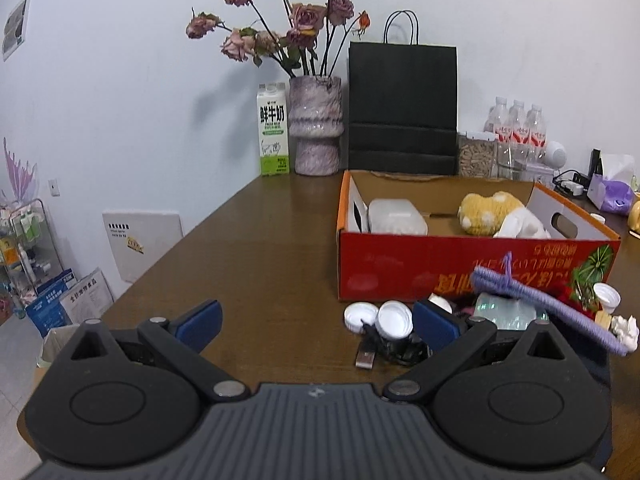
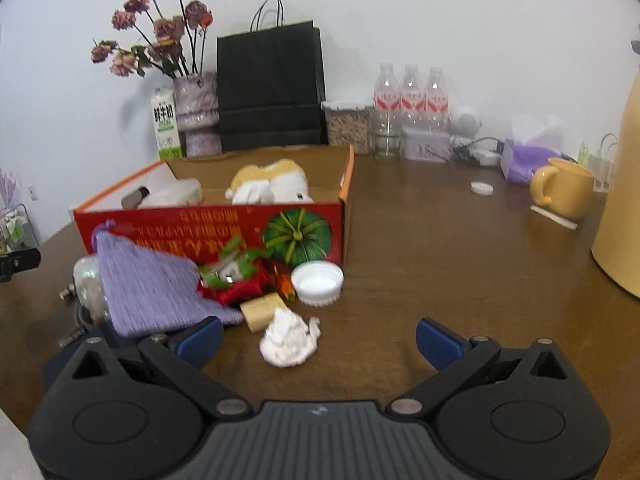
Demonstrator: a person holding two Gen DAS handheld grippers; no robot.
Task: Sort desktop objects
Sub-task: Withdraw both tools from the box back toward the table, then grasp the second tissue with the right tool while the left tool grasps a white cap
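Note:
A red cardboard box (image 1: 460, 268) (image 2: 208, 224) stands on the brown table and holds a plush toy (image 1: 496, 216) (image 2: 272, 184) and a white container (image 1: 396, 216). In front of it lies a pile: a purple knitted piece (image 2: 152, 292) (image 1: 548, 300), white caps (image 1: 380, 318) (image 2: 318, 278), a red and green ornament (image 2: 236, 276), a cork (image 2: 262, 308), a crumpled white tissue (image 2: 288, 338) and a USB cable (image 1: 366, 356). My left gripper (image 1: 318, 324) is open and empty, left of the pile. My right gripper (image 2: 318, 340) is open and empty around the tissue.
At the back stand a milk carton (image 1: 274, 130), a vase of dried roses (image 1: 316, 128), a black paper bag (image 1: 402, 108), water bottles (image 2: 410, 96) and a grain jar (image 2: 348, 124). A yellow mug (image 2: 564, 190) and a tall yellow object (image 2: 620, 200) are at the right.

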